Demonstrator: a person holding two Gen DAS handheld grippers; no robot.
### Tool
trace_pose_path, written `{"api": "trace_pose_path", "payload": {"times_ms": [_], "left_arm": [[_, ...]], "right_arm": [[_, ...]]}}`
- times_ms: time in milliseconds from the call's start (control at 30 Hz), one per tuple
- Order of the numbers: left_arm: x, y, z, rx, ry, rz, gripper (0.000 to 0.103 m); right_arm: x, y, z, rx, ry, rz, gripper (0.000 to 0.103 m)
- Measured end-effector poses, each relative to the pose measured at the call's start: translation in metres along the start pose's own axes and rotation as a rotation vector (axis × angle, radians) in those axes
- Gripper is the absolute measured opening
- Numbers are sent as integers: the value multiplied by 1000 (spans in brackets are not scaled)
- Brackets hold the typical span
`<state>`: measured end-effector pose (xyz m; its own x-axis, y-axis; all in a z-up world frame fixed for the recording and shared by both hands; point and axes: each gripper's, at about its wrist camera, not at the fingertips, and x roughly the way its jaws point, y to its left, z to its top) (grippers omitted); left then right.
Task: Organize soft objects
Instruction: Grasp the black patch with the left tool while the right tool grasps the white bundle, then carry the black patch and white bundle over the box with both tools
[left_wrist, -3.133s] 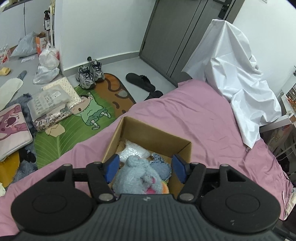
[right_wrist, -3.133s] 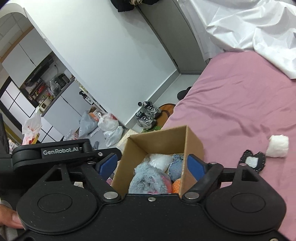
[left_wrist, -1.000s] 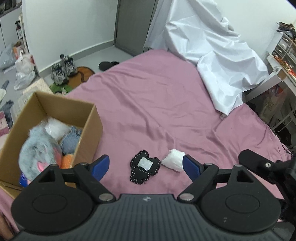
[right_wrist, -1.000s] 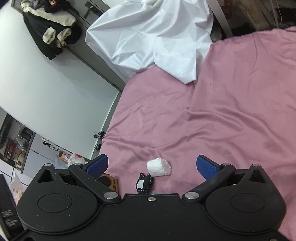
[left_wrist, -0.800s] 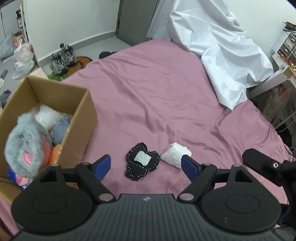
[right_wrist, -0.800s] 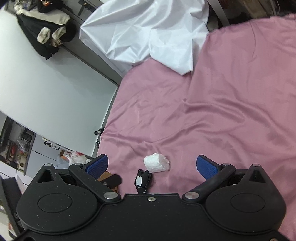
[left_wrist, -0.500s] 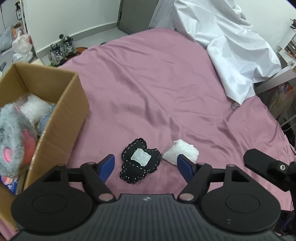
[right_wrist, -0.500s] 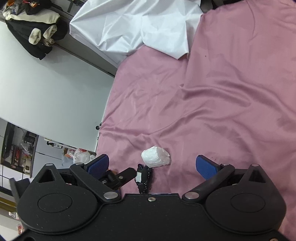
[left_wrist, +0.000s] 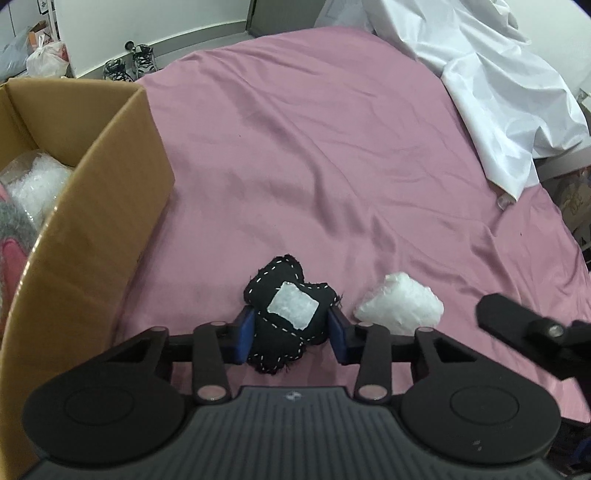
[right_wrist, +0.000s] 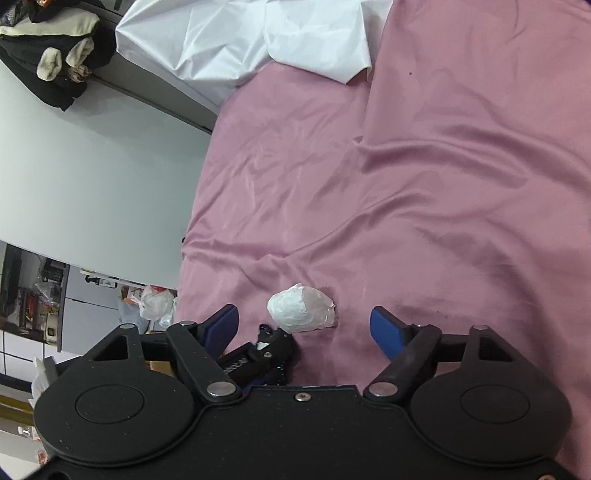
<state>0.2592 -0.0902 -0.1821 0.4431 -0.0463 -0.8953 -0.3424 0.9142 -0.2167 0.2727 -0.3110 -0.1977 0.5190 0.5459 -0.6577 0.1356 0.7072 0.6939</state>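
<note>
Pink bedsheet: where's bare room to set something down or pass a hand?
The pink bedsheet lies bare between the cardboard box and the white sheet. It is crowded close in: the black stitched pad sits in the left gripper, with the white wad beside it.

Readable text: nothing is coming through clearly enough to read in either view.
Left gripper (left_wrist: 291, 328): a small pale emblem (left_wrist: 291, 397) is sitting at the middle of its ribbed housing; it is showing no letters that can be made out.
Carton (left_wrist: 574, 206): standing beyond the right edge of the bed (left_wrist: 332, 147), it is showing dark print, too blurred to read.
</note>
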Motion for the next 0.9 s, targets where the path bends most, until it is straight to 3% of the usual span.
{"api": "trace_pose_path", "payload": {"times_ms": [100, 667, 700, 800, 900], "left_arm": [[0, 3, 6, -8, 2, -13, 37], [-25, 15, 30, -47, -31, -77, 37], [-26, 15, 30, -49, -33, -78, 37], [-29, 17, 30, -48, -36, -75, 37], [-35, 19, 30, -48, -47, -71, 37]], "right_arm": [[7, 1, 0, 4, 8, -7, 71], [42, 15, -1, -37, 10, -68, 71], [43, 16, -2, -43, 9, -75, 69], [43, 18, -3, -65, 0, -91, 46], [39, 20, -5, -73, -13, -86, 42]]}}
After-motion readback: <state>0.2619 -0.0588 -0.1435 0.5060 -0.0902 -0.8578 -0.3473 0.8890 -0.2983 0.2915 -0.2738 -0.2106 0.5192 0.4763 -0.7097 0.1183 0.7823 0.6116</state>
